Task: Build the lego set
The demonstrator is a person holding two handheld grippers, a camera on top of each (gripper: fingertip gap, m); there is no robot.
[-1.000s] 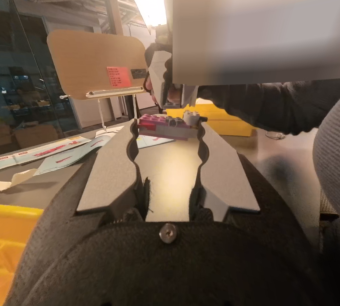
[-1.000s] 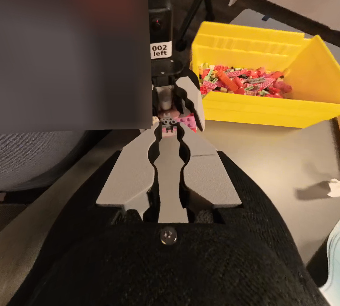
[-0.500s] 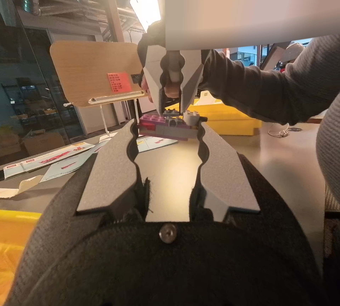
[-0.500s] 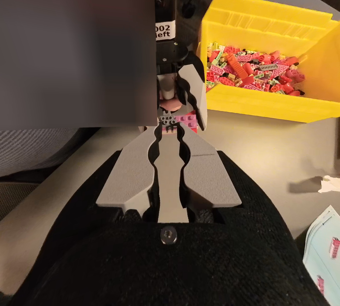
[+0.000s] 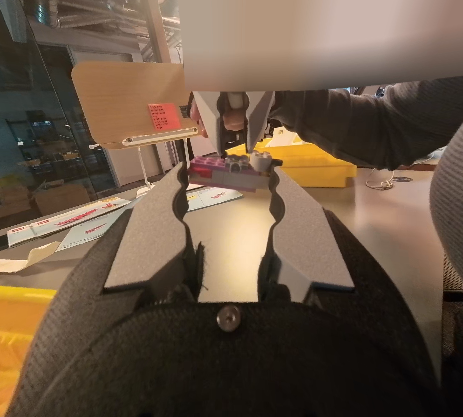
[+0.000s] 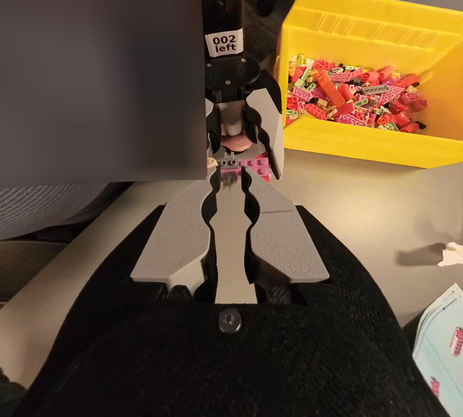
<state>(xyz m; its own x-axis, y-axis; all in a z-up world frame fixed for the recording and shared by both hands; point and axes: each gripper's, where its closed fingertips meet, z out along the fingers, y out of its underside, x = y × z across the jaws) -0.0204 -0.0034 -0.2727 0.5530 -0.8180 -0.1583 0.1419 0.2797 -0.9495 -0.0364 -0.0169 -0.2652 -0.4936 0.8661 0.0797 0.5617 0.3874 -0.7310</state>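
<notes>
My left gripper (image 5: 229, 174) is shut on a brick assembly (image 5: 225, 178) of purple, grey and red bricks and holds it by both ends above the table (image 5: 375, 217). A small grey piece (image 5: 235, 166) and a white round brick (image 5: 260, 163) sit on top of it. My right gripper (image 5: 234, 153) comes down from above, its fingertips (image 5: 221, 151) closed on the small grey piece. In the right wrist view, my right gripper (image 6: 229, 174) meets the grey piece (image 6: 228, 162) on the pink assembly (image 6: 255, 165). The left gripper's finger (image 6: 273, 129) stands beside it.
A yellow bin (image 6: 350, 144) holds several loose bricks (image 6: 350, 96) at the right. Another yellow bin (image 5: 320, 171) stands behind the assembly. A wooden stand (image 5: 130, 104) and instruction sheets (image 5: 75, 224) lie at the left. A paper scrap (image 6: 451, 257) and a booklet (image 6: 438, 342) lie on the table. My left and right fingertips are right by each other.
My right gripper has swung from a slant to upright over the assembly, still closed on the small grey piece. My left gripper keeps its hold; the assembly has not shifted in it.
</notes>
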